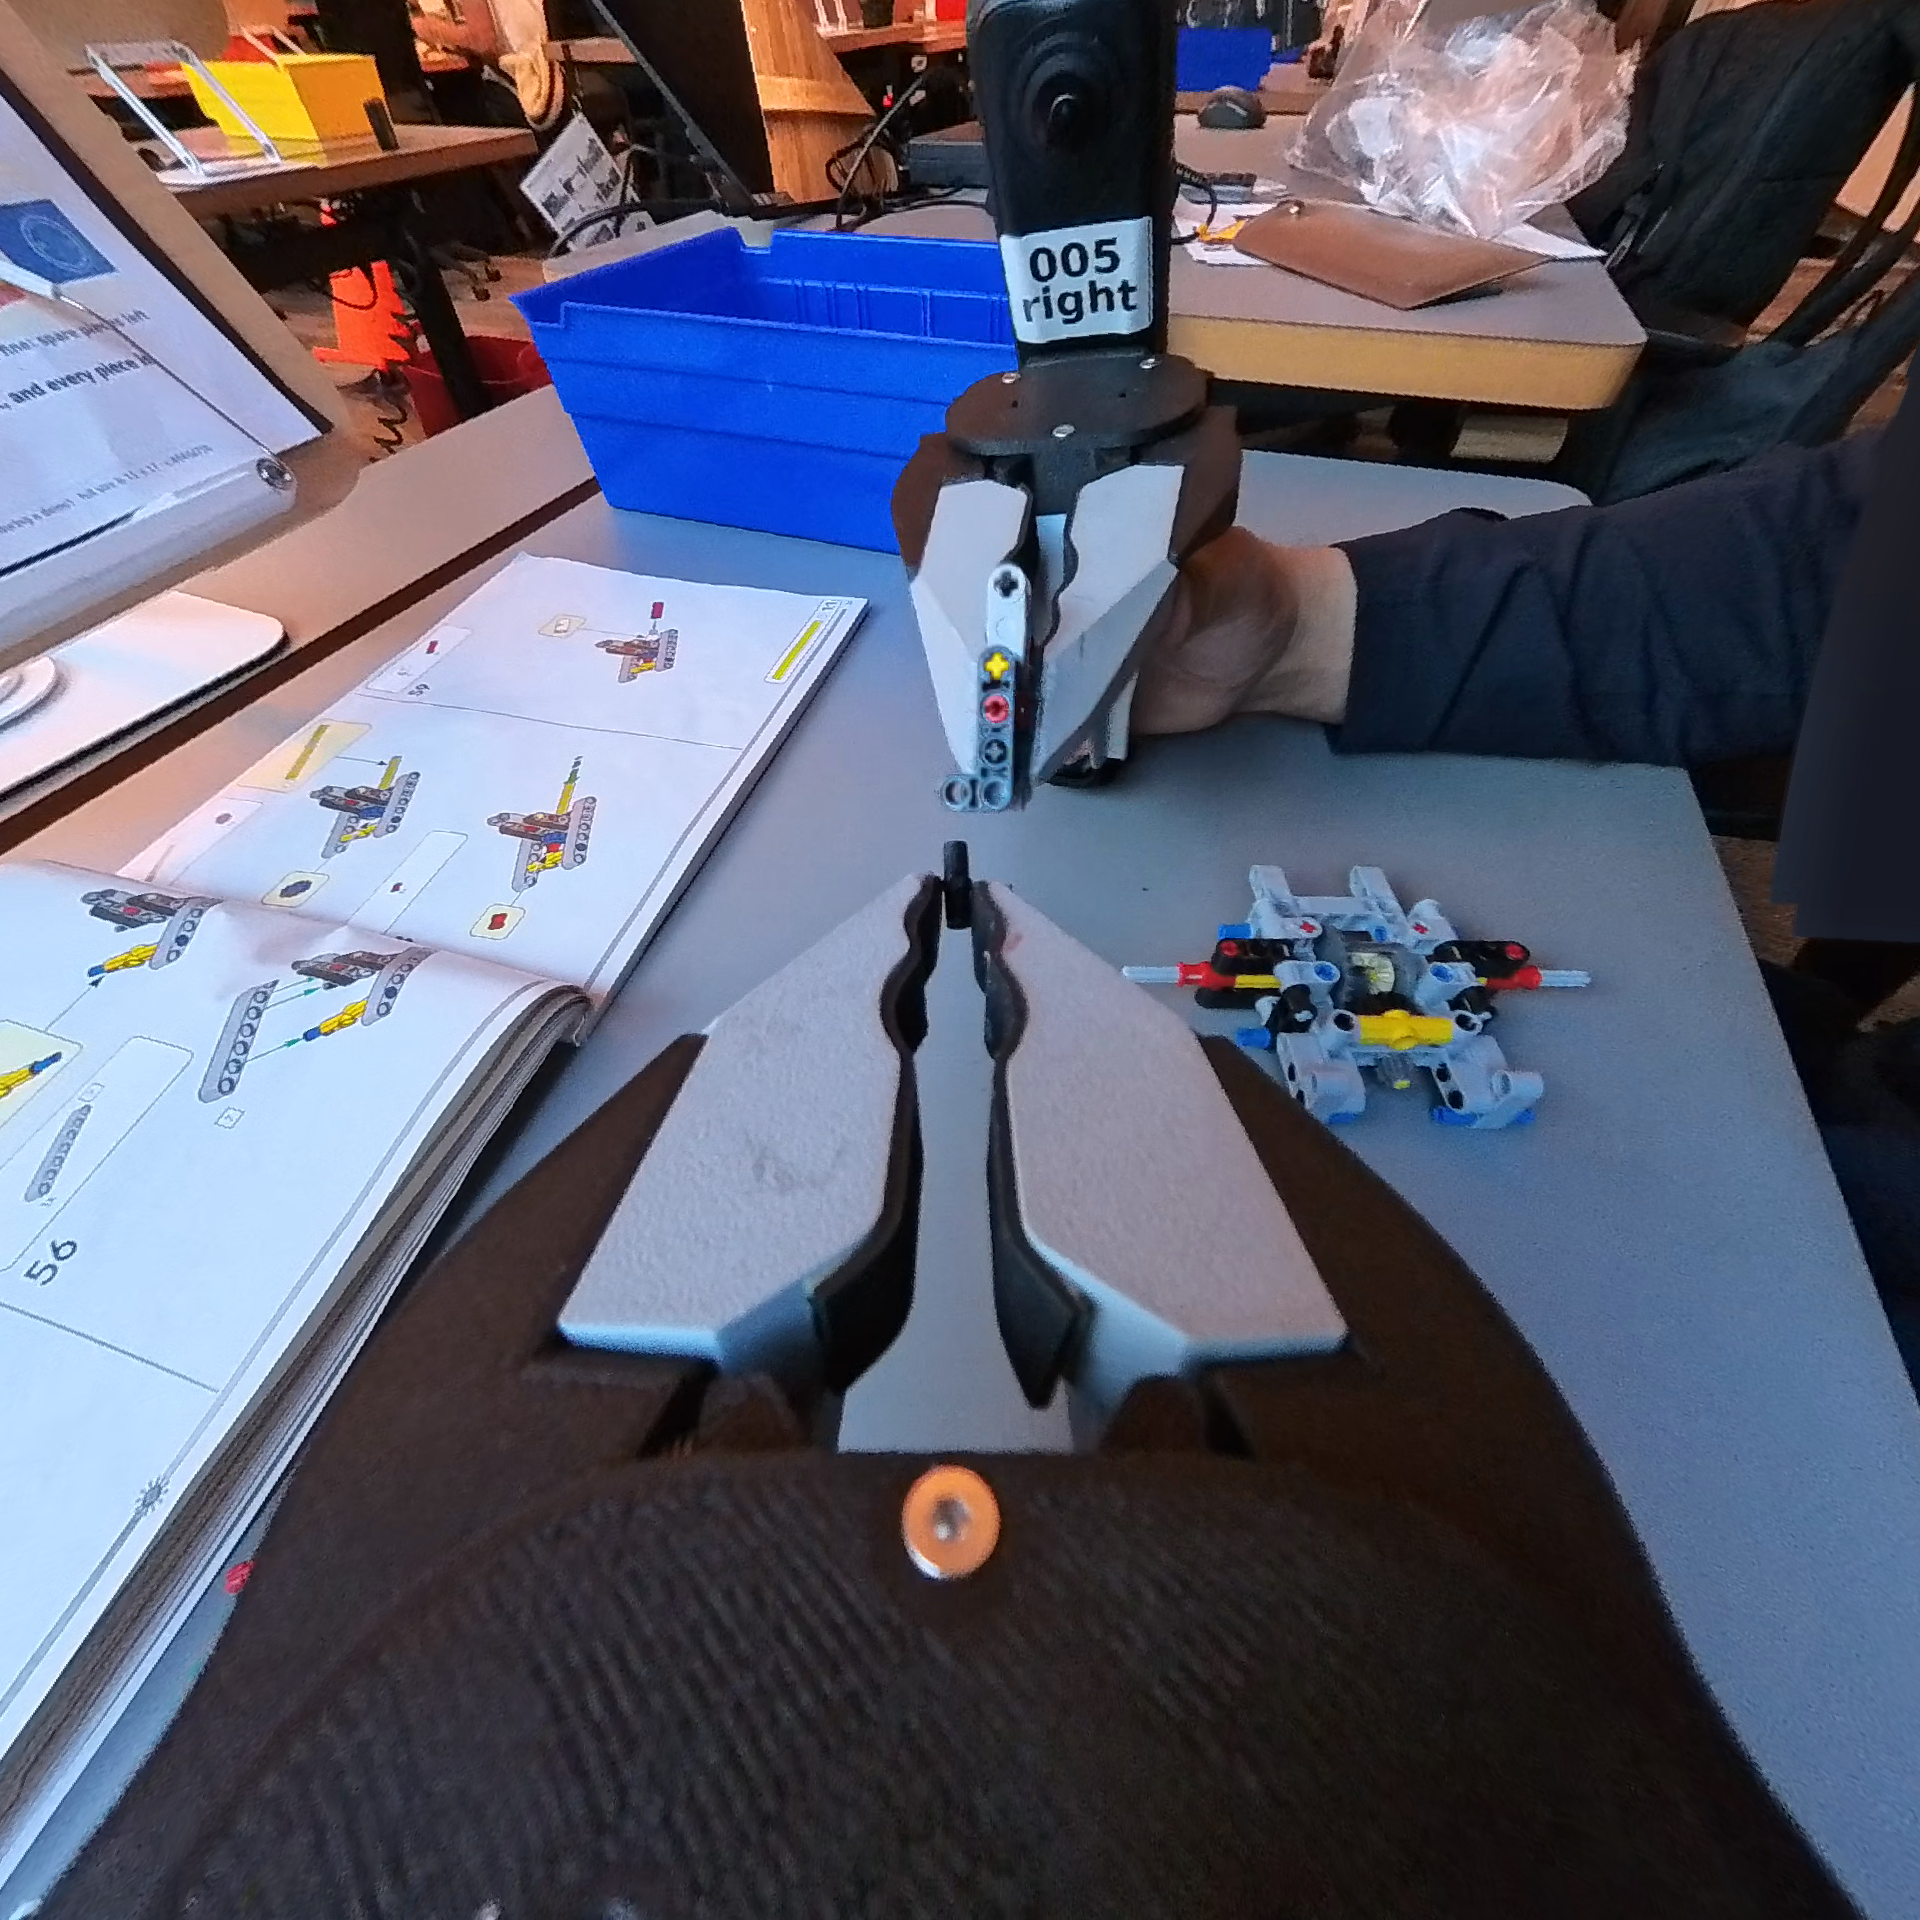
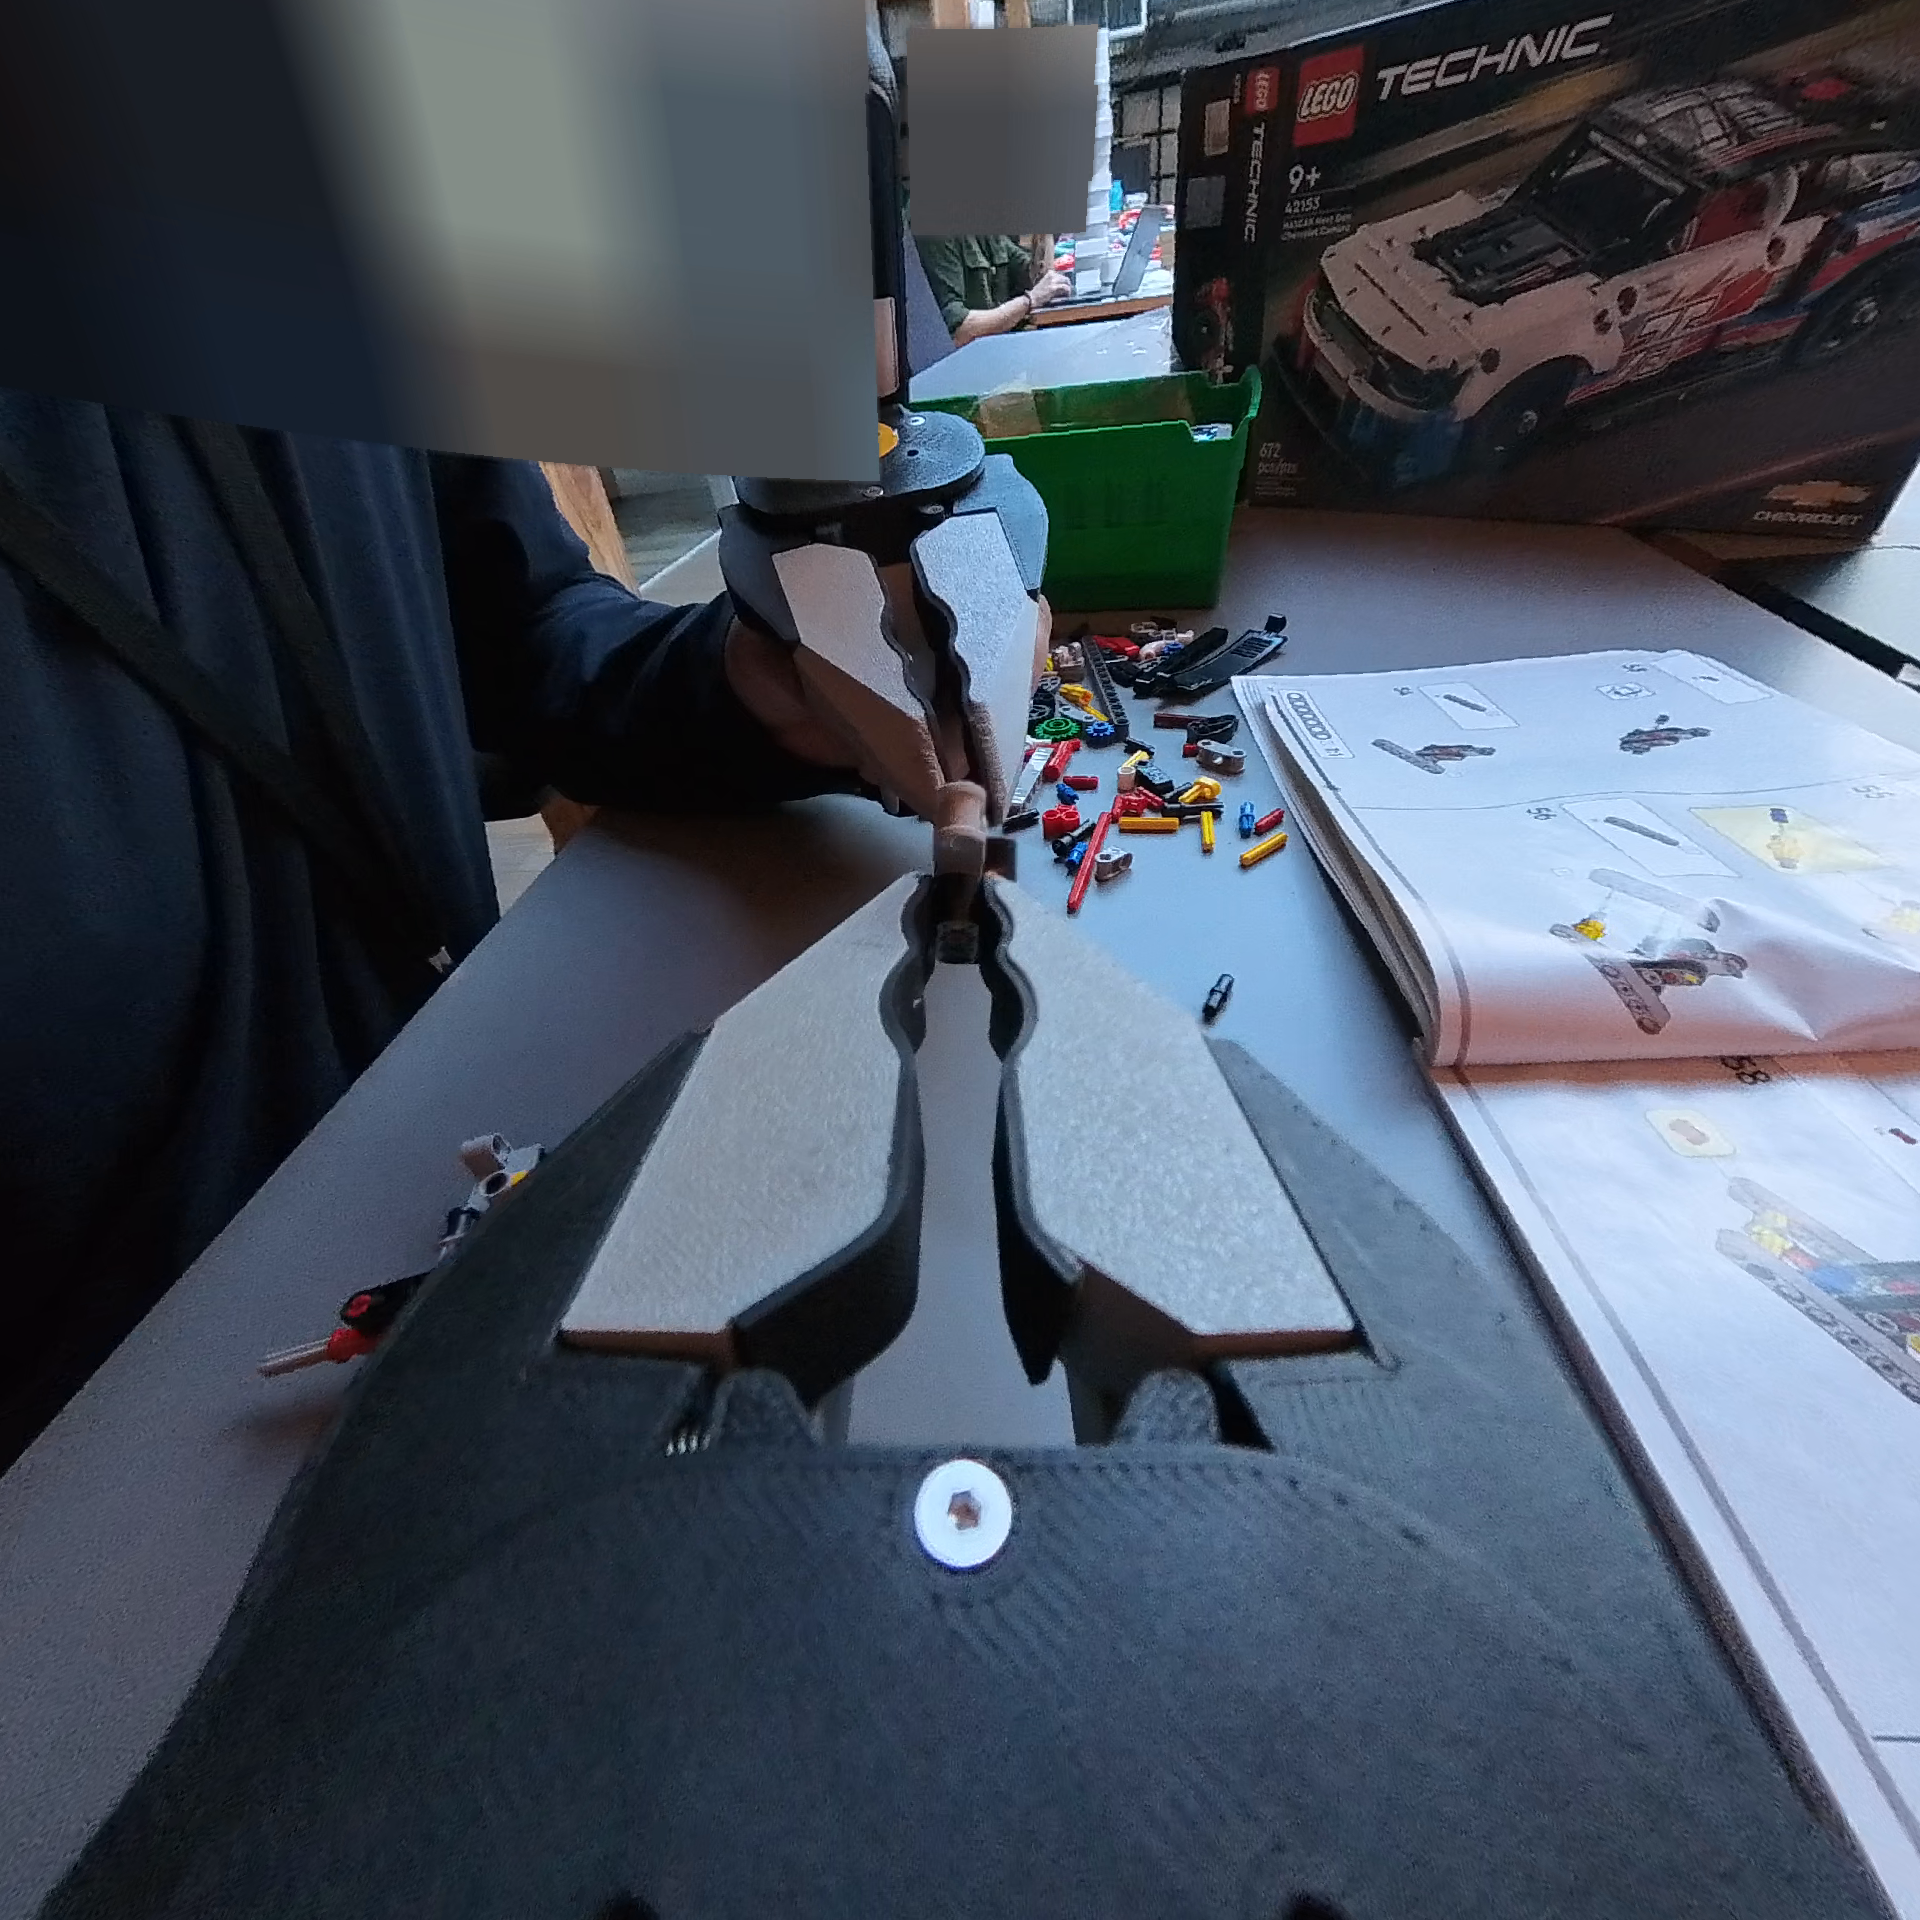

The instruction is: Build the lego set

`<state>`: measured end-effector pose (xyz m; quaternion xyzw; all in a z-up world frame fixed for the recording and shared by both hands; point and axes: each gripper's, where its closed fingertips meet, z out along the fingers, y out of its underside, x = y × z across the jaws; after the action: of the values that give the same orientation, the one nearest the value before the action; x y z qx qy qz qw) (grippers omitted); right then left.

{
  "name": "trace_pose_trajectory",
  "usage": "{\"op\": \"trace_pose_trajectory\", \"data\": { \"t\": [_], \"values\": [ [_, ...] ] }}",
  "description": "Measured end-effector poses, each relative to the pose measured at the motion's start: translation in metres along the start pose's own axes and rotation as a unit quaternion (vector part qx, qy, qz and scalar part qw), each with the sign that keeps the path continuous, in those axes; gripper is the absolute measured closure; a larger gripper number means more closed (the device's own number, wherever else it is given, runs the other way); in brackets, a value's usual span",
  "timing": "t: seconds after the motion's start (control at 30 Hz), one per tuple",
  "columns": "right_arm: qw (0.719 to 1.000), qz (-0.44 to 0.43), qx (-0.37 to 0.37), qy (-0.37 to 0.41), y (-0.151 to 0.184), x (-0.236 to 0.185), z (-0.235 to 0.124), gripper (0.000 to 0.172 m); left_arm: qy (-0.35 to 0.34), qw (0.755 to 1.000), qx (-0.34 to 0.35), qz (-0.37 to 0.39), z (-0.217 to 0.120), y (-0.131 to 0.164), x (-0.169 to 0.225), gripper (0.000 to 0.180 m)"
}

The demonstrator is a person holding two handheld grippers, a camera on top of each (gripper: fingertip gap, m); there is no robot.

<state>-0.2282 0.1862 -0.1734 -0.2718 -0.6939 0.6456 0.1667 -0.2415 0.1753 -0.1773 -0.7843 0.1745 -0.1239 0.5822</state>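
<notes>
My left gripper [image 1: 956, 902] is shut on a small black pin [image 1: 955, 878] that sticks out past its fingertips. Just beyond the pin, my right gripper [image 1: 1023, 774] points down and is shut on a grey L-shaped beam [image 1: 994, 727] with yellow and red pegs in its holes. In the right wrist view my right gripper [image 2: 956, 914] clamps that beam [image 2: 961, 836], and the left gripper [image 2: 977, 795] comes in from above, its tips close to the beam's end. A grey, black, red and yellow assembly [image 1: 1361, 997] lies on the table to the right.
An open instruction booklet [image 1: 468, 831] lies to the left of the grippers and also shows in the right wrist view [image 2: 1610, 852]. A blue bin [image 1: 769, 364] stands behind. Loose pieces [image 2: 1143, 769], a stray black pin [image 2: 1217, 995], a green bin [image 2: 1132, 488] and the kit's box [image 2: 1558, 260] are nearby.
</notes>
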Motion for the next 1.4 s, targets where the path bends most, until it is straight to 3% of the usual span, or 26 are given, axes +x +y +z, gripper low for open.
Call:
{"op": "trace_pose_trajectory", "data": {
  "t": [0.83,1.4],
  "values": [
    [0.999,0.039,-0.022,-0.009,0.006,0.001,0.002,0.168,0.008,0.999,-0.040,-0.012,0.008,0.015,0.002,0.178],
    [0.997,0.054,-0.056,0.026,0.015,0.014,0.005,0.167,0.011,0.989,-0.146,-0.030,0.020,0.055,0.006,0.178]
  ]
}}
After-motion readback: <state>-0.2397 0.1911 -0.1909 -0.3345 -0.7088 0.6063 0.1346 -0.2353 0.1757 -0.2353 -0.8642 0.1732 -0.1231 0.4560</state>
